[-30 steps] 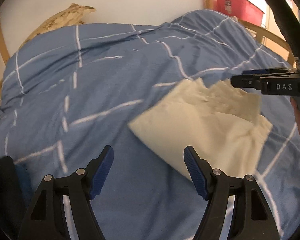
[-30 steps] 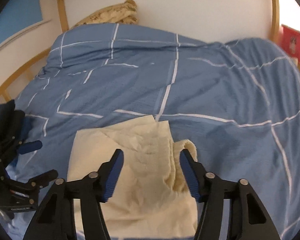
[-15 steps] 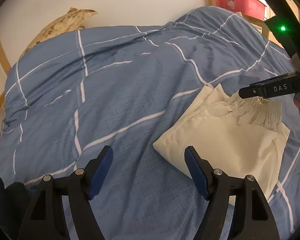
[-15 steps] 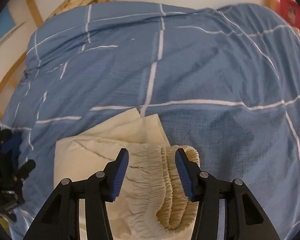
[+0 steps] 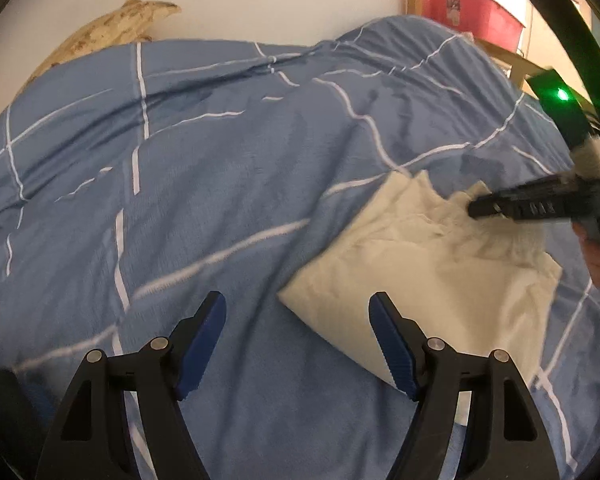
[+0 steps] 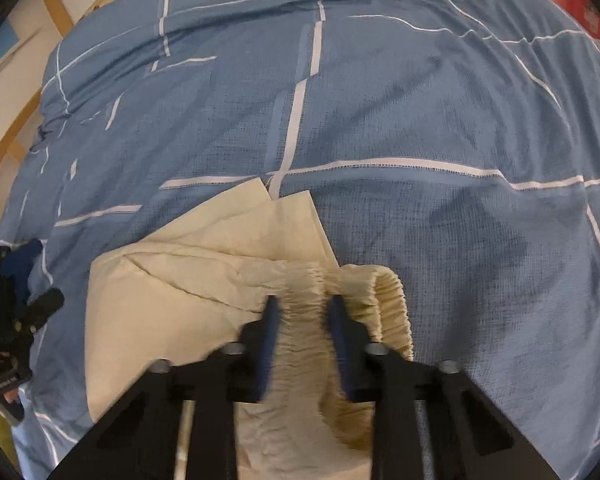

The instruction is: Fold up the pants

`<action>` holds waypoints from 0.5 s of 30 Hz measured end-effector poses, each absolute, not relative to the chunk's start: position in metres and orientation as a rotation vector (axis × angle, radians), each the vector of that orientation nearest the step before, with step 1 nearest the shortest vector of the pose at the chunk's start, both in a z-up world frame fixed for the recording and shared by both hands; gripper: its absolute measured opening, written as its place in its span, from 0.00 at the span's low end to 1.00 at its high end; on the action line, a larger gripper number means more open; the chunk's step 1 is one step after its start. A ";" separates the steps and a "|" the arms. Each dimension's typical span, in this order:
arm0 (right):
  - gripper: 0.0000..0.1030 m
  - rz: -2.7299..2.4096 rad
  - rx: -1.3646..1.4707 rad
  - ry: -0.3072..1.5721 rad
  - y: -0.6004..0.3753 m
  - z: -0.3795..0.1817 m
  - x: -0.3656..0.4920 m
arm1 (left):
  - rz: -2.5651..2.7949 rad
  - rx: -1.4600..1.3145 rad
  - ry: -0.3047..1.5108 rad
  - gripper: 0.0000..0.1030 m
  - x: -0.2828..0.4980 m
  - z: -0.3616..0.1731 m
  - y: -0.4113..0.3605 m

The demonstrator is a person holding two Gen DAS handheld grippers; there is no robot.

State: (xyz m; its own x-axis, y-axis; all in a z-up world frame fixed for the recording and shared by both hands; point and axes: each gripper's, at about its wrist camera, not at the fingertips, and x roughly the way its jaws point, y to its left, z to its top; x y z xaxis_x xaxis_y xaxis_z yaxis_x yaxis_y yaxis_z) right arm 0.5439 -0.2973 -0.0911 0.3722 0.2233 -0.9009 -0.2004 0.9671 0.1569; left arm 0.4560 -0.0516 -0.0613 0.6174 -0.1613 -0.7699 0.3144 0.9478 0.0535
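On a bed under a blue checked duvet (image 6: pixel 380 100), the folded cream pants (image 6: pixel 204 280) lie before us. Our right gripper (image 6: pixel 304 320) straddles their elastic waistband (image 6: pixel 388 300), narrowly parted; whether it pinches, we cannot tell. Our left gripper (image 5: pixel 298 332) hovers spread wide beside the pants' corner.

Right gripper (image 6: pixel 302 334): my jaws smeared by motion blur.
Pants (image 6: pixel 172 304): lower edge cut off by the frame, waistband partly behind my jaws.

A blue duvet (image 5: pixel 220 200) with white lines, a red bin (image 5: pixel 474 12) beyond it.
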 end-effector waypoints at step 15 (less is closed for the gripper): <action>0.10 0.274 0.197 0.974 -0.347 -0.059 0.528 | -0.116 0.238 0.767 0.88 0.365 -0.088 -0.141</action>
